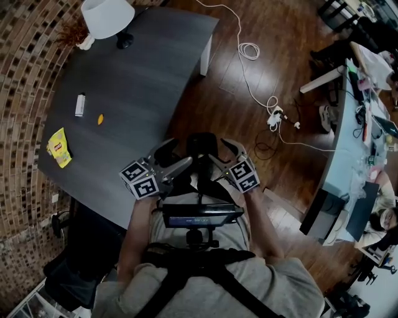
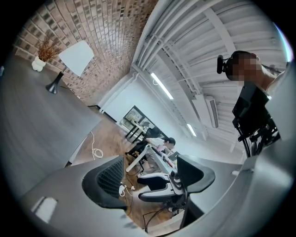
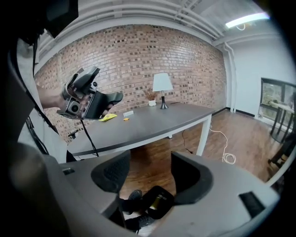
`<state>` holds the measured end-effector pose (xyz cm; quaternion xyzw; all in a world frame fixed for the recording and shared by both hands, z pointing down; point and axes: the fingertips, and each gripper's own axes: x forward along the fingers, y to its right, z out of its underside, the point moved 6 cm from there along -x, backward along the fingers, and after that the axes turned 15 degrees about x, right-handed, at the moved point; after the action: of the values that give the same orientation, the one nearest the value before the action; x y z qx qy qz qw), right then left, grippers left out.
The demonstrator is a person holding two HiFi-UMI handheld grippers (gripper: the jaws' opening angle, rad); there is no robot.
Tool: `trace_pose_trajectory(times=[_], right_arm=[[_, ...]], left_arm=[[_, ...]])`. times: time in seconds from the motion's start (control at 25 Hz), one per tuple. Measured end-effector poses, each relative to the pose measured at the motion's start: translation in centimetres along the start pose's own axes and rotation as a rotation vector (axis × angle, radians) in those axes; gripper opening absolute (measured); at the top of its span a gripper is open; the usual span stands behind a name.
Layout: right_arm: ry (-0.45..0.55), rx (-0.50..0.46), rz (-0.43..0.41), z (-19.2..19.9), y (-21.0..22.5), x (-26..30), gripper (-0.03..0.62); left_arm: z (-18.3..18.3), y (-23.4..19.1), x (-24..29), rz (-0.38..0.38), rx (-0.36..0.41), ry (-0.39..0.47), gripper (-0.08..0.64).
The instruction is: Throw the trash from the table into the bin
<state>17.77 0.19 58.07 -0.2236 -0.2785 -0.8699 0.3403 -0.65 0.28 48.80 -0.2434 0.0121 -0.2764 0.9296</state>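
The job is only partly done, at best. Three bits of trash lie on the table (image 1: 143,74), well away from the person. There is a yellow snack bag (image 1: 59,147) near the brick wall side, a tiny orange scrap (image 1: 99,118) a bit further in, and a small white thing (image 1: 79,104) just past that. A lamp (image 1: 107,15) stands at the far end, but it is not trash.

The black bin (image 3: 167,192) sits on the wood floor by the person's shoes, right under the right gripper (image 3: 150,173). Something yellowish seems to lie inside it, but it is too small and dark to say what. So maybe one piece has gone in.

The right gripper has its two tongs spread apart with nothing between them; only the floor and the bin show through the gap. The left gripper (image 2: 150,173) is the same, with its tongs wide and empty, pointing out across the room. In the head view both the left gripper (image 1: 177,155) and the right gripper (image 1: 221,155) are held close to the person's body, near the table edge.

I think what is left is to reach over to the far side, pick up the bag, the scrap and the white thing, and drop them in the bin.
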Motion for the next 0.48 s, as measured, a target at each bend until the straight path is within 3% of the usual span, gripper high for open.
trace_pose_trajectory(times=[0.48], right_arm=[[0.069, 0.011, -0.018, 0.1, 0.7, -2.6, 0.270]], left_arm=[[0.5, 2.1, 0.8, -0.022, 0.020, -0.009, 0.348]])
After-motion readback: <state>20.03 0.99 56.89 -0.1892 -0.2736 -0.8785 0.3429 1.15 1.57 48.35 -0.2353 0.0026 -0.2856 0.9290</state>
